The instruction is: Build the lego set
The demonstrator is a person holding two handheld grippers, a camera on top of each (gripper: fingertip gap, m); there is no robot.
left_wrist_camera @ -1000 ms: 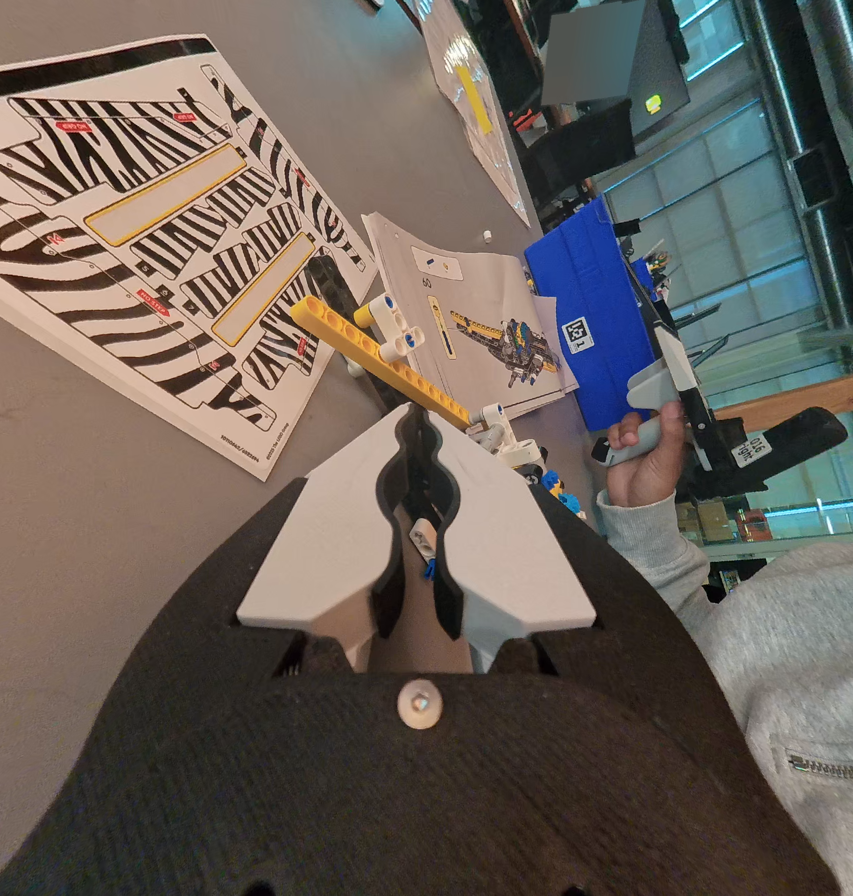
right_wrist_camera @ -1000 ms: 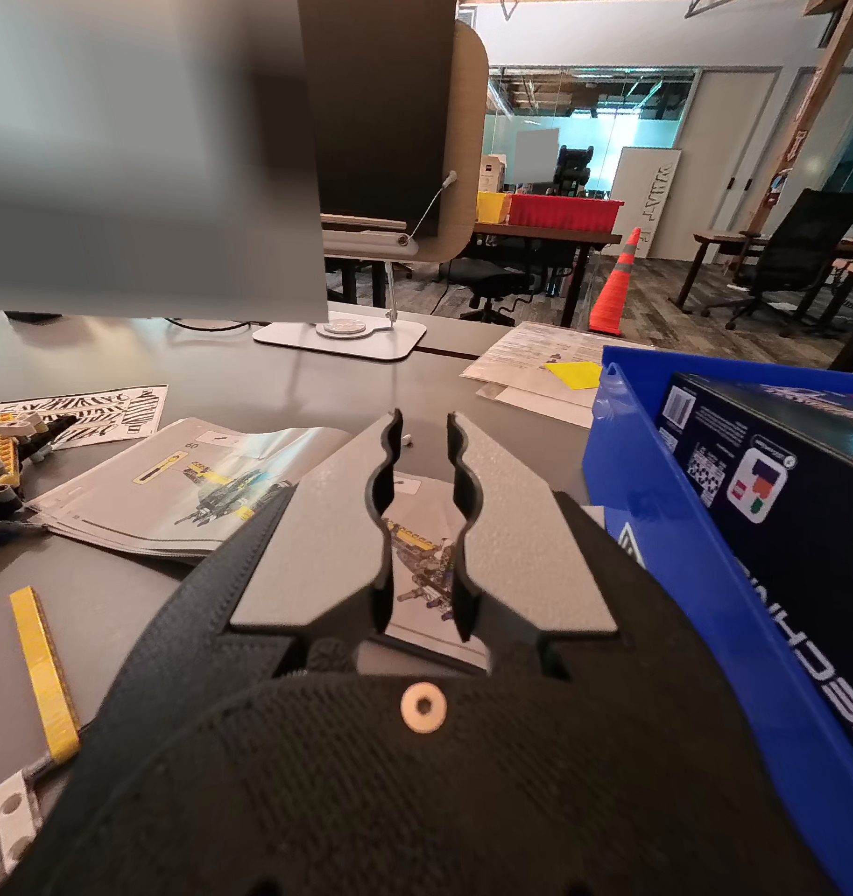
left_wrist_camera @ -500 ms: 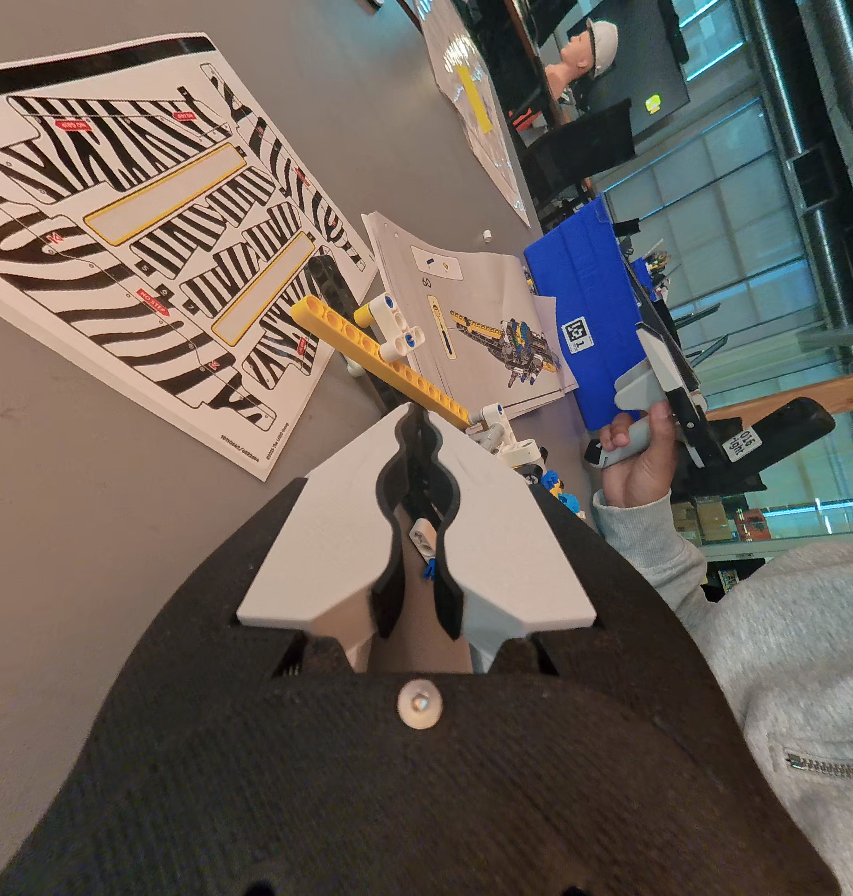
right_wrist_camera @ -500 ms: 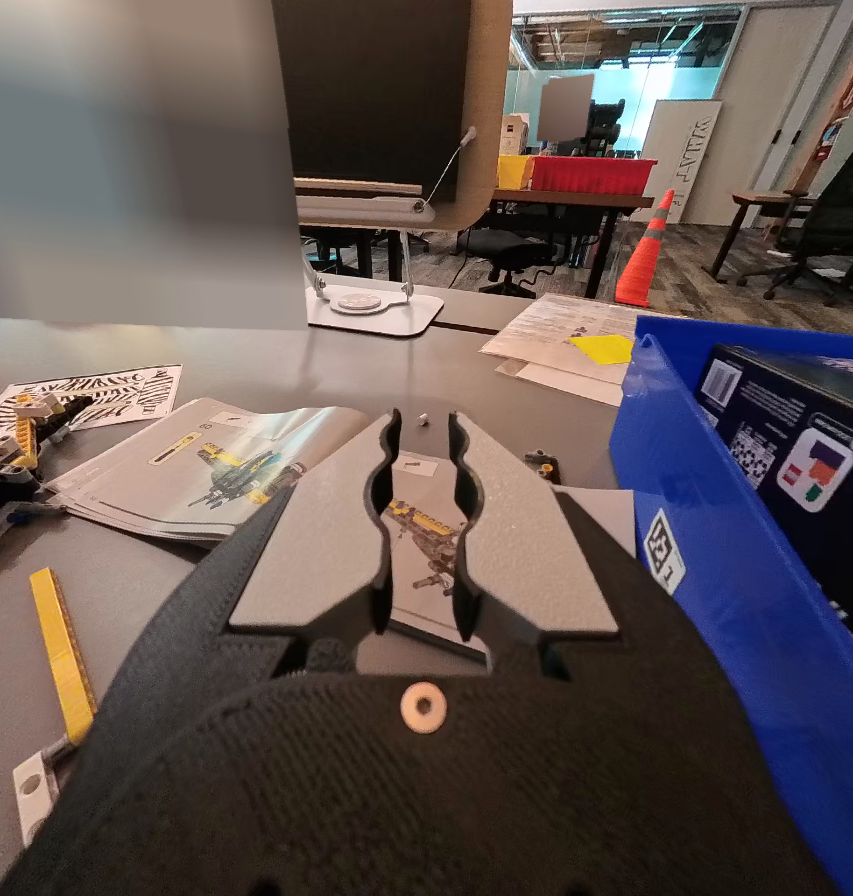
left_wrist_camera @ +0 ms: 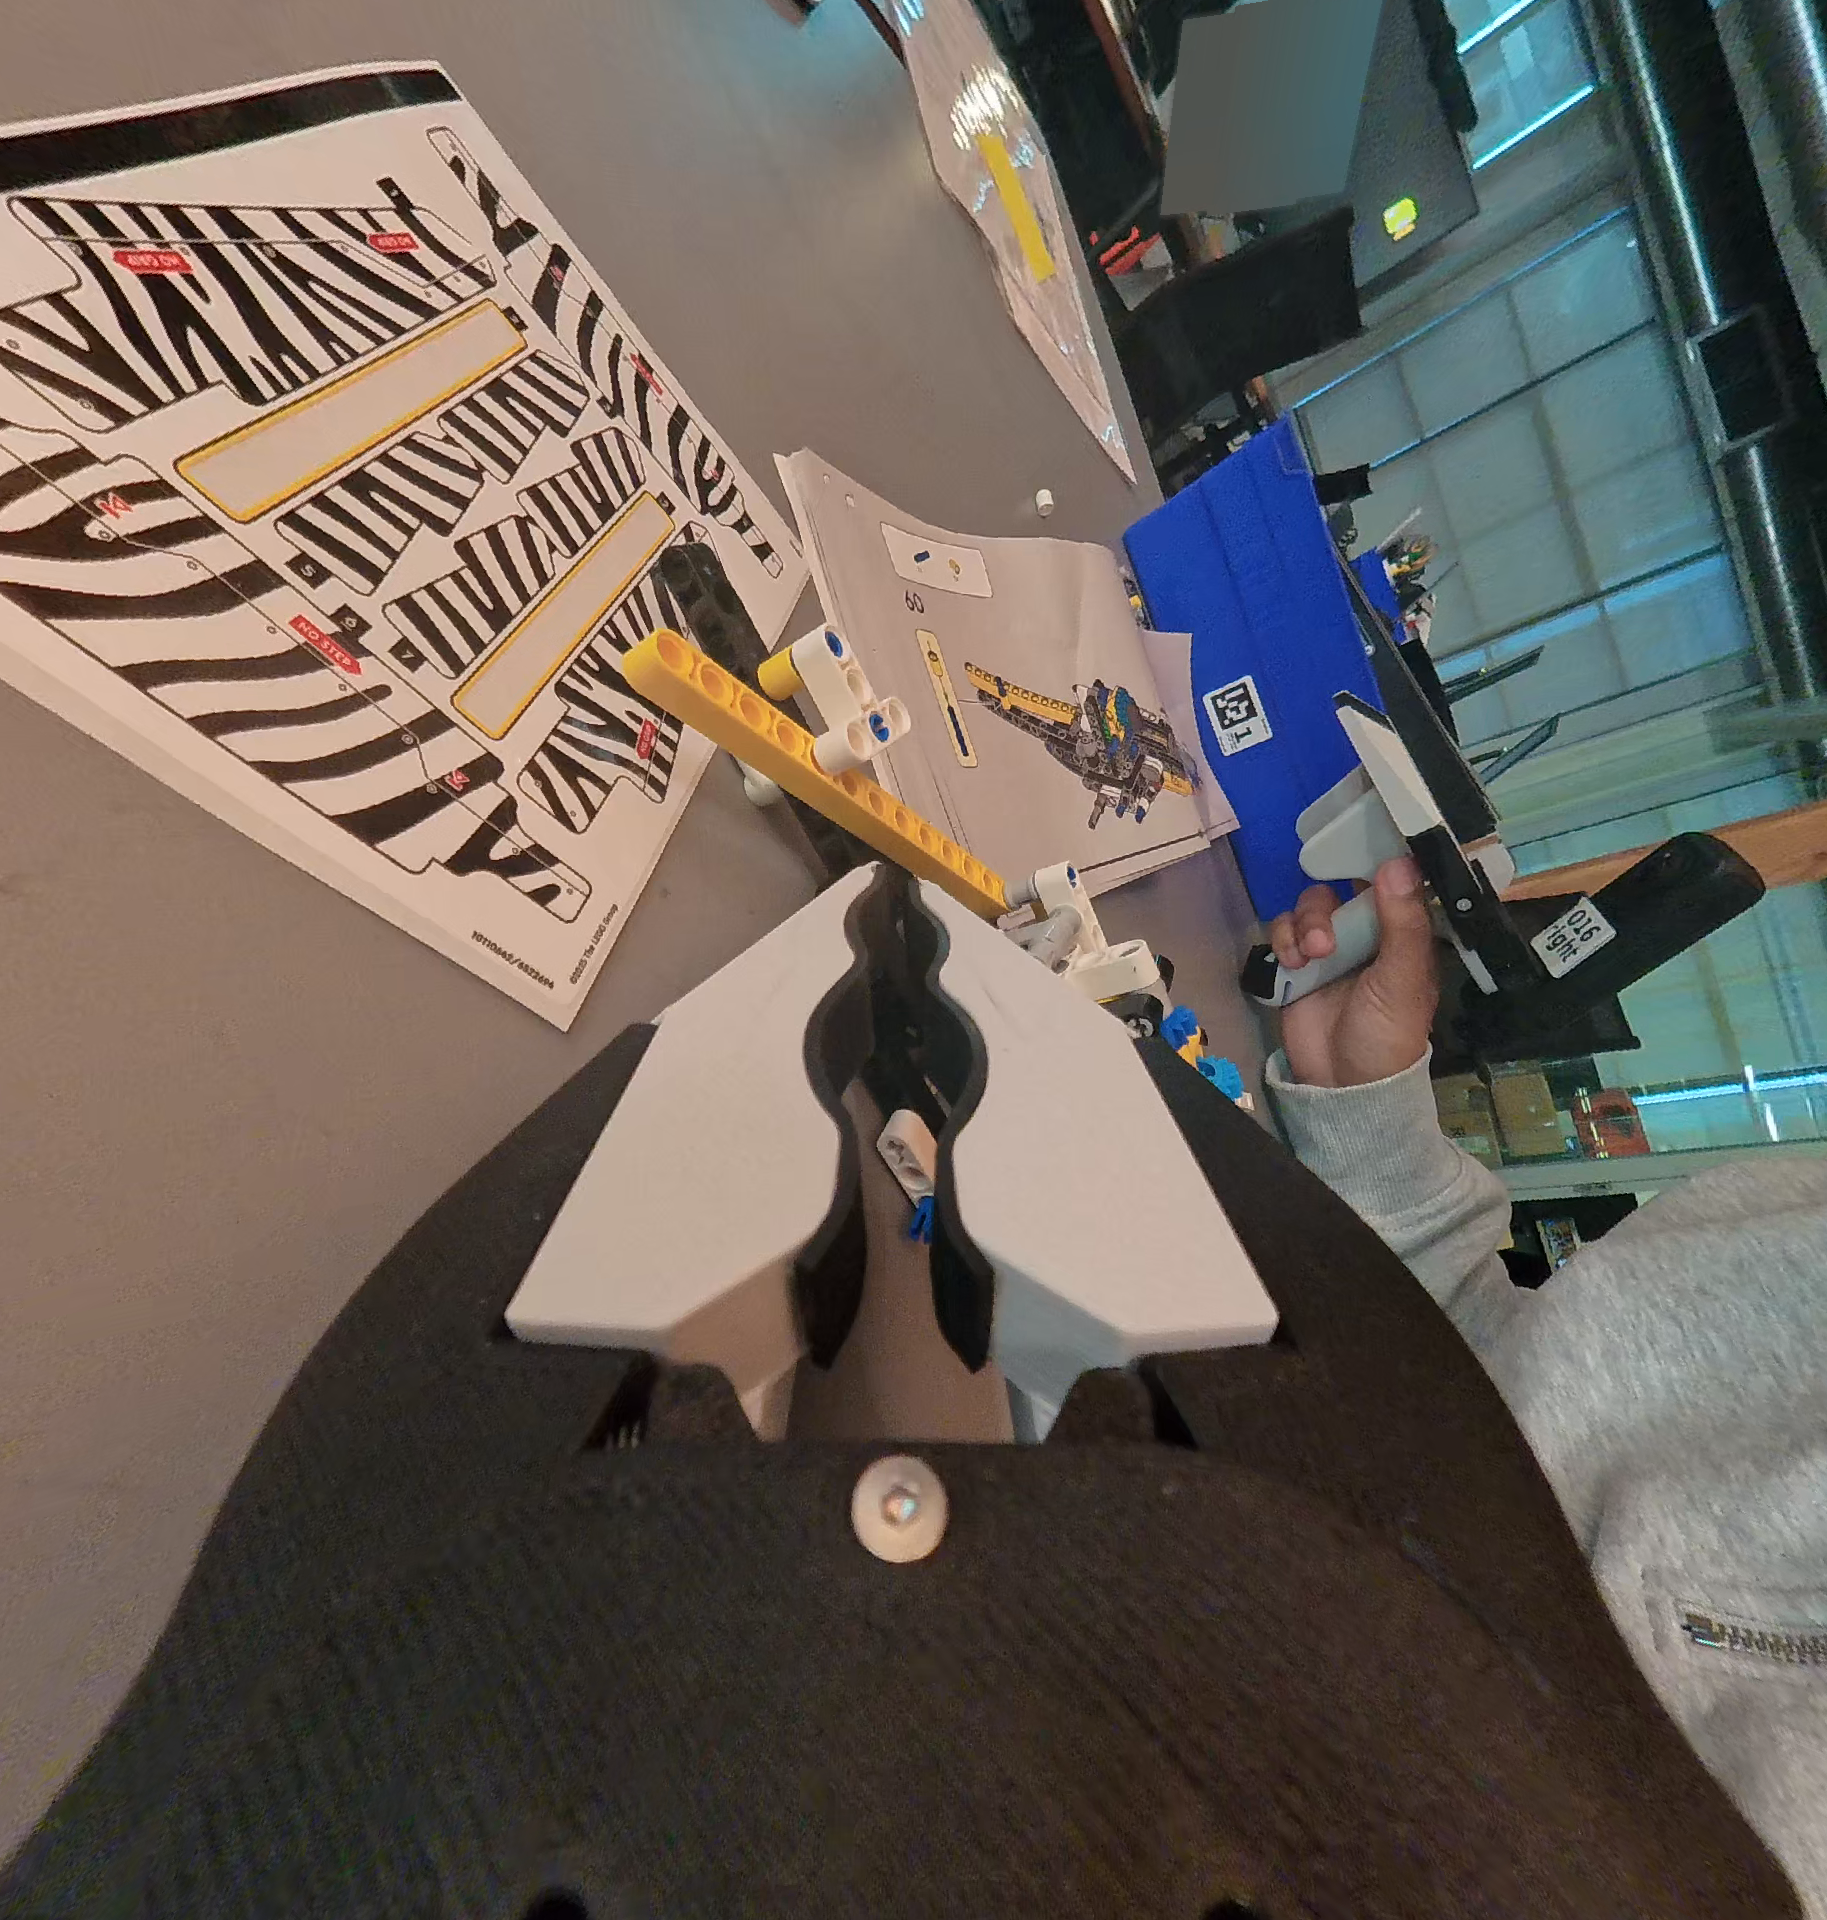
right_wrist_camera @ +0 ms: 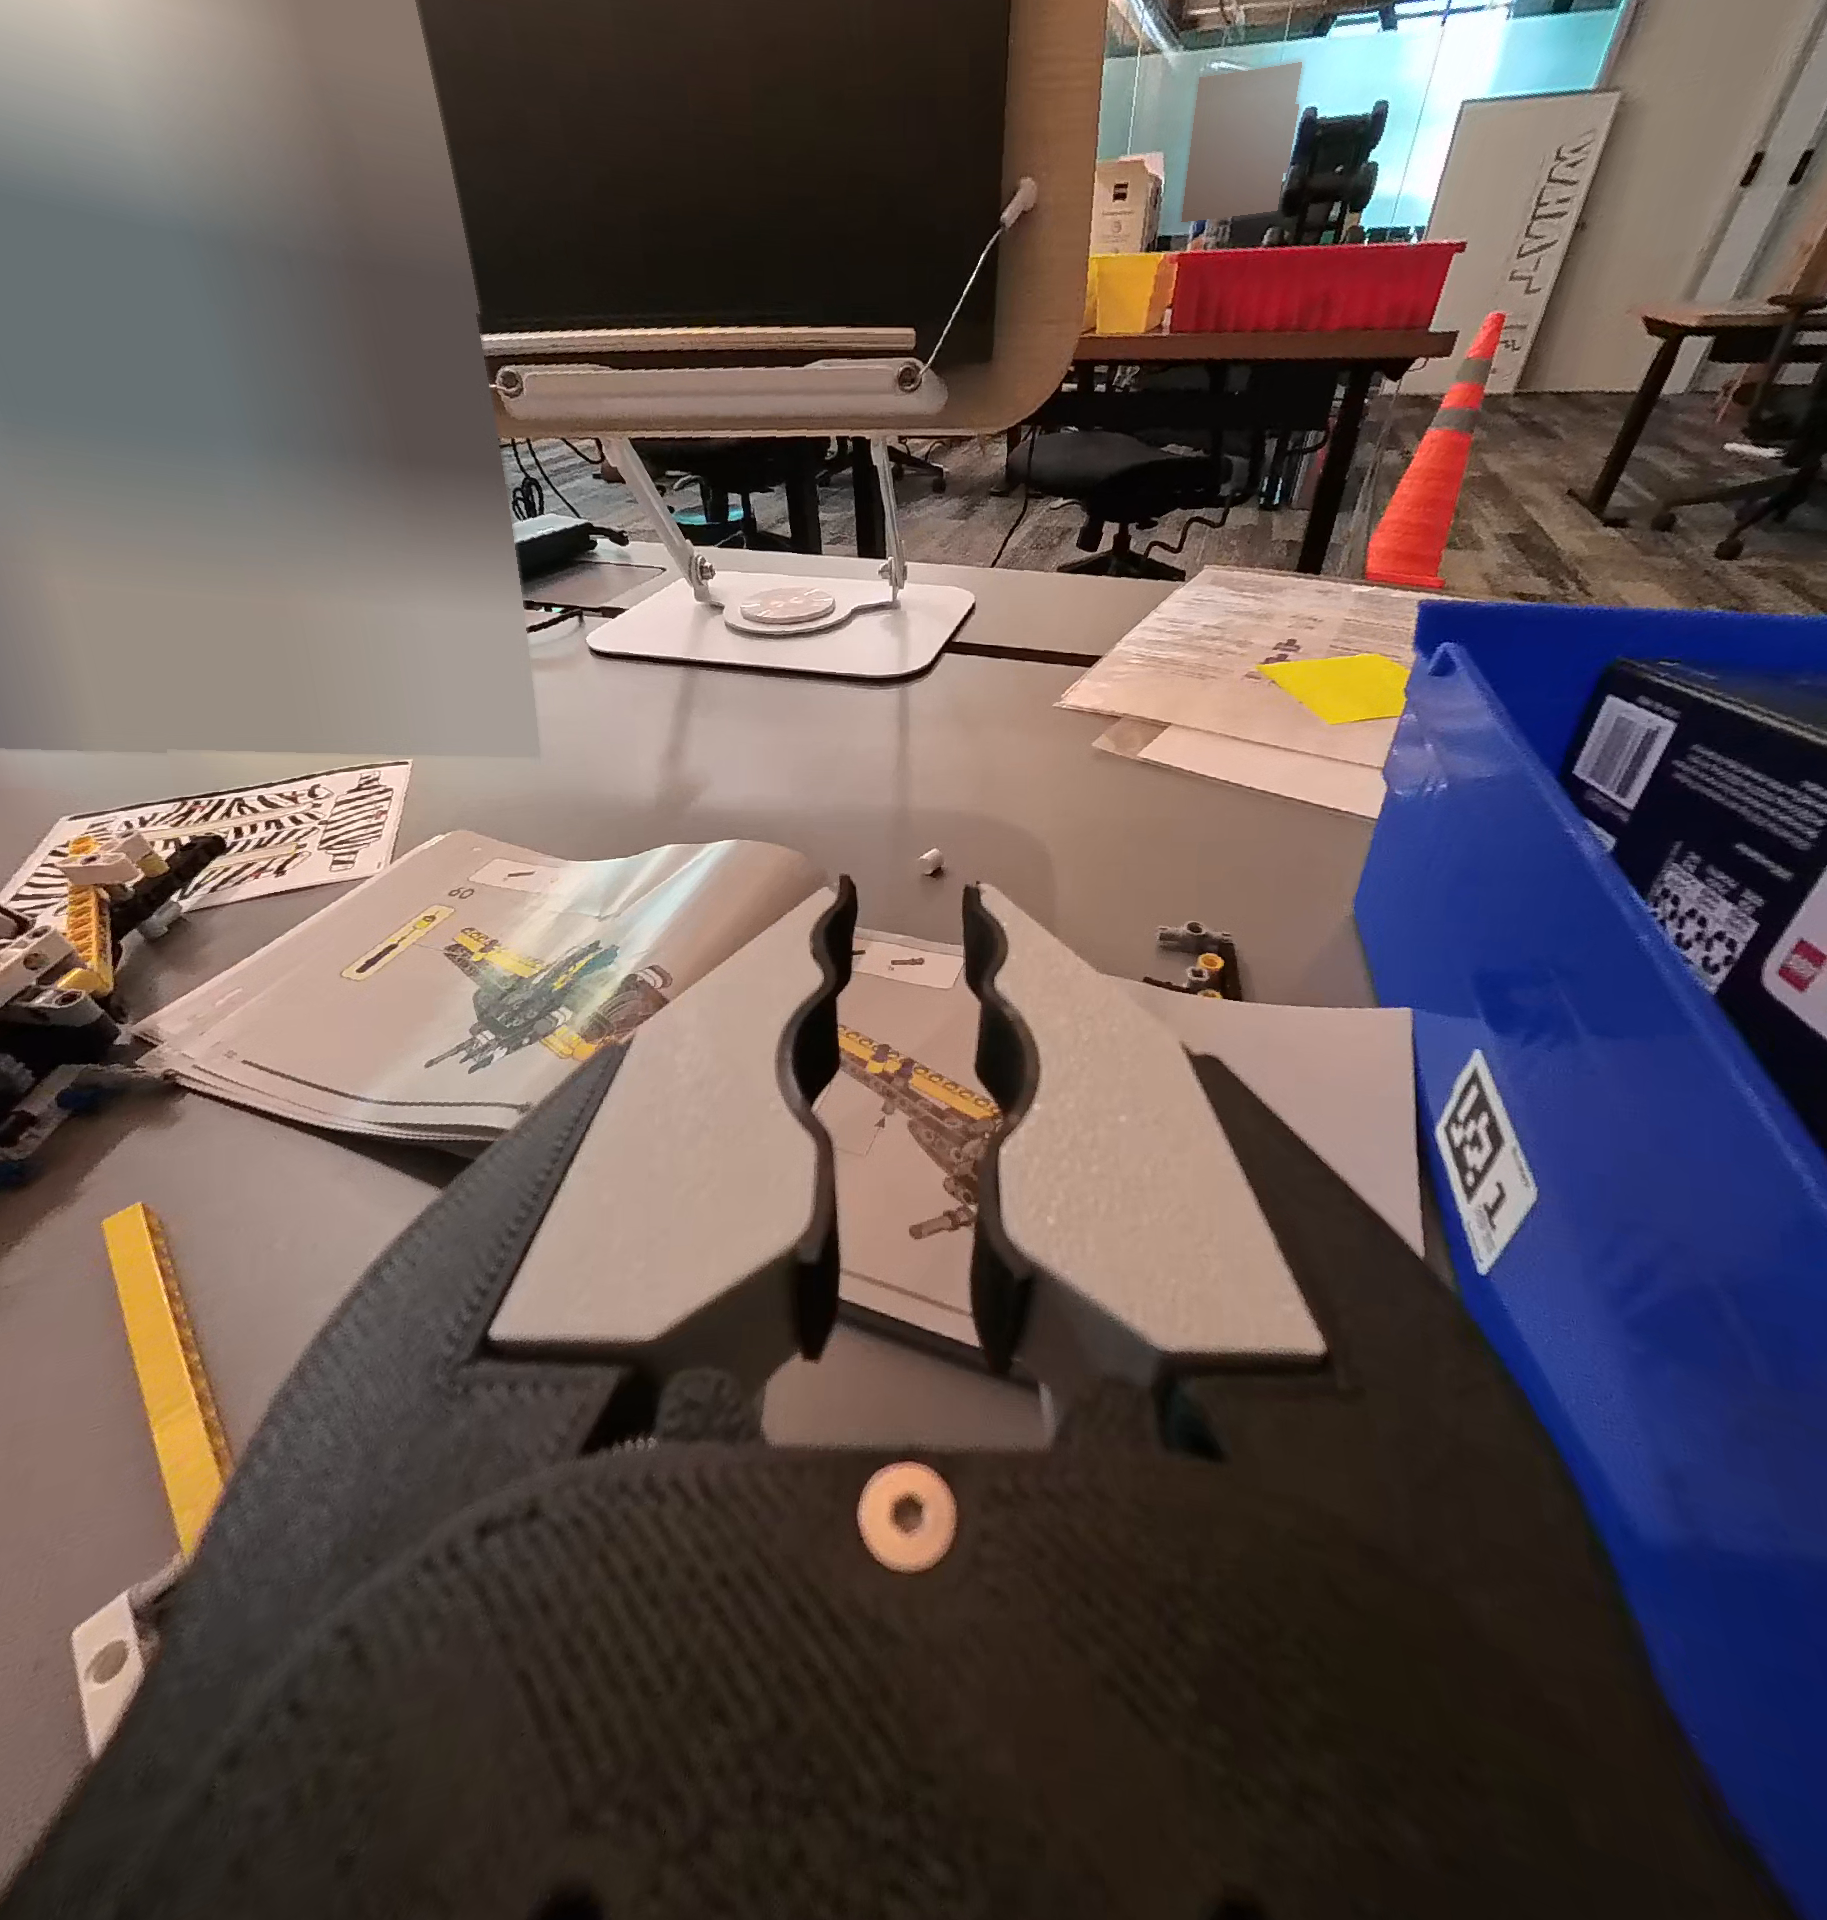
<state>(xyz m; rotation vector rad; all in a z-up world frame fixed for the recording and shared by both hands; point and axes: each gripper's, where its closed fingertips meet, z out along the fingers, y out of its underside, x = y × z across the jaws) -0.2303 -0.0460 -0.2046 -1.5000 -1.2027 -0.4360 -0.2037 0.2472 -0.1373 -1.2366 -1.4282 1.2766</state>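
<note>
My left gripper [left_wrist_camera: 893, 899] is shut on a partly built lego model [left_wrist_camera: 1054, 935], gripping a black beam of it. A yellow beam [left_wrist_camera: 815, 764] with white connectors [left_wrist_camera: 847, 707] sticks out past the fingertips. The same model lies at the left edge of the right wrist view [right_wrist_camera: 47, 977]. My right gripper [right_wrist_camera: 909, 899] is open and empty, above the open instruction booklet [right_wrist_camera: 535, 966]. A hand holds it beside the blue bin in the left wrist view [left_wrist_camera: 1382, 774]. A loose yellow beam [right_wrist_camera: 166, 1361] lies on the table at its left.
A zebra-striped sticker sheet [left_wrist_camera: 265, 468] lies left of the booklet [left_wrist_camera: 992, 675]. A blue bin [right_wrist_camera: 1615, 1195] holding a dark box [right_wrist_camera: 1771, 831] stands at right. Small dark parts [right_wrist_camera: 1200, 961] and a tiny white piece [right_wrist_camera: 928, 860] lie ahead. A monitor stand [right_wrist_camera: 784, 623] and papers [right_wrist_camera: 1252, 644] sit at the back. The gap from one gripper's tips to the other's is roughly 30 centimetres.
My right gripper has shifted left, away from the blue bin, and now hangs over the booklet, still open. My left gripper and the model have not moved.
</note>
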